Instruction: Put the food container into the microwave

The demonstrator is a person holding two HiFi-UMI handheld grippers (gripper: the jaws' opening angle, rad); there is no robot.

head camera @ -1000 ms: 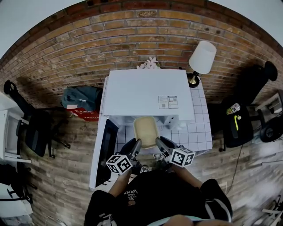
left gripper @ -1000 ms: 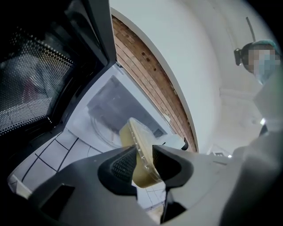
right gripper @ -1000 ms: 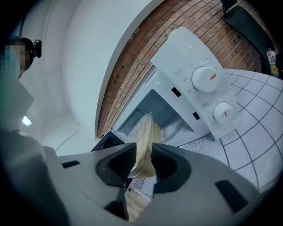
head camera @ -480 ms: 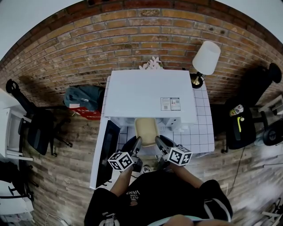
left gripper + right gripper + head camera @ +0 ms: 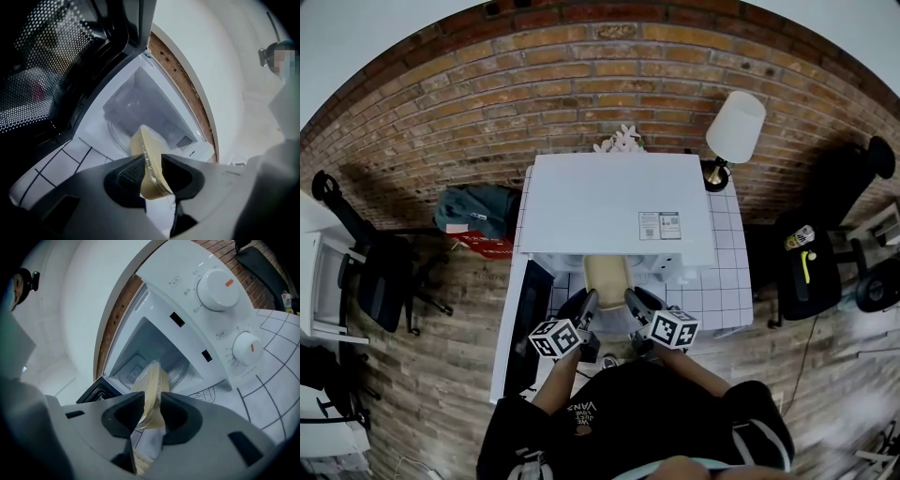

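Jaws of 2 grippers [image 5: 589, 300] [image 5: 631, 300] clamp food container [image 5: 607, 274], now further into microwave [image 5: 614, 202].

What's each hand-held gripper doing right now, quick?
Left hand-held gripper: closed on the food container.
Right hand-held gripper: closed on the same food container.

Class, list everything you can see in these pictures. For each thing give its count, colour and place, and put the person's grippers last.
microwave: one, white, on the table, door open at its left
dials: two, white with orange marks, on the microwave's front panel
food container: one, pale yellow, at the microwave's opening
table: one, white tiled, under the microwave
lamp: one, white shade, table's back right corner
bag: one, teal, on the floor left of the table
left gripper: one, grey, shut on the container's left edge
right gripper: one, grey, shut on its right edge
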